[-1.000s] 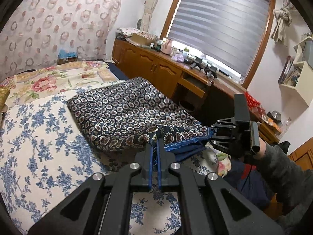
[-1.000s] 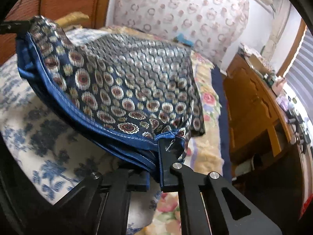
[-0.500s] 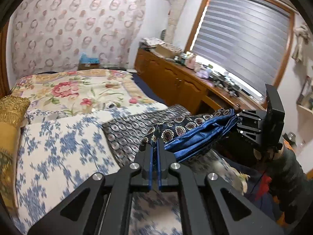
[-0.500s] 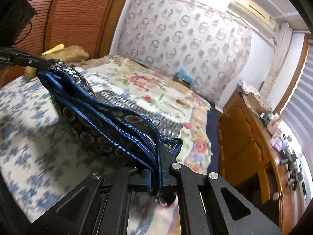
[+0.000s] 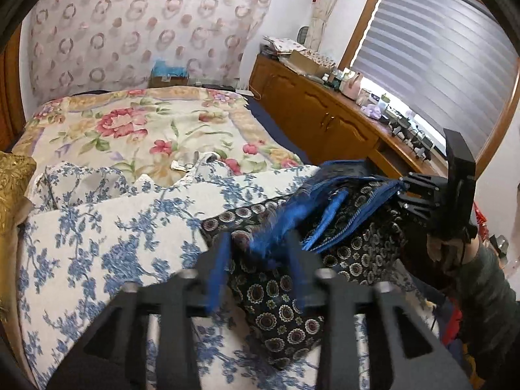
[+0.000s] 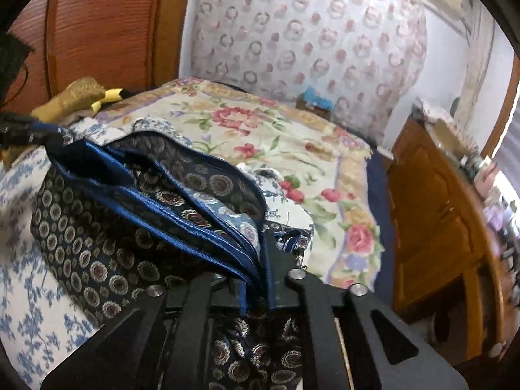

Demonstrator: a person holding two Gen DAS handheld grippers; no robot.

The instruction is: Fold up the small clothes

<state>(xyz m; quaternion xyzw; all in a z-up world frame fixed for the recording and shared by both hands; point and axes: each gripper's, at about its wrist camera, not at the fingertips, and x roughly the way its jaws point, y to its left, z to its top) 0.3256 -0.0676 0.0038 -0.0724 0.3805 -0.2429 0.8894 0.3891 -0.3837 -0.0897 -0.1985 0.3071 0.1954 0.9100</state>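
A navy garment [image 5: 286, 305] with round medallions and bright blue trim lies folded over on the blue-flowered bedspread [image 5: 107, 243]. My left gripper [image 5: 258, 243] hovers over its near end. Its jaws are opening, and the blurred blue hem hangs loose between the fingers without being pressed. My right gripper [image 6: 256, 256] has stacked blue-trimmed edges of the garment [image 6: 107, 253] pinched in a narrow gap, and its jaws are beginning to open. The right gripper [image 5: 403, 191] also shows in the left wrist view, at the garment's far end. The left gripper [image 6: 29, 130] is at the far left of the right wrist view.
A rose-patterned quilt [image 5: 139, 130] covers the far half of the bed. A gold cushion [image 5: 13, 182] lies at the left edge. A wooden dresser [image 5: 325, 120] crowded with small items runs under the window on the right. A person's dark sleeve [image 5: 487, 292] is behind the right gripper.
Both grippers have carried the garment's gripped edge across the bed, so the cloth now lies doubled over in layers. The left jaws, shut on the hem before, have spread apart.
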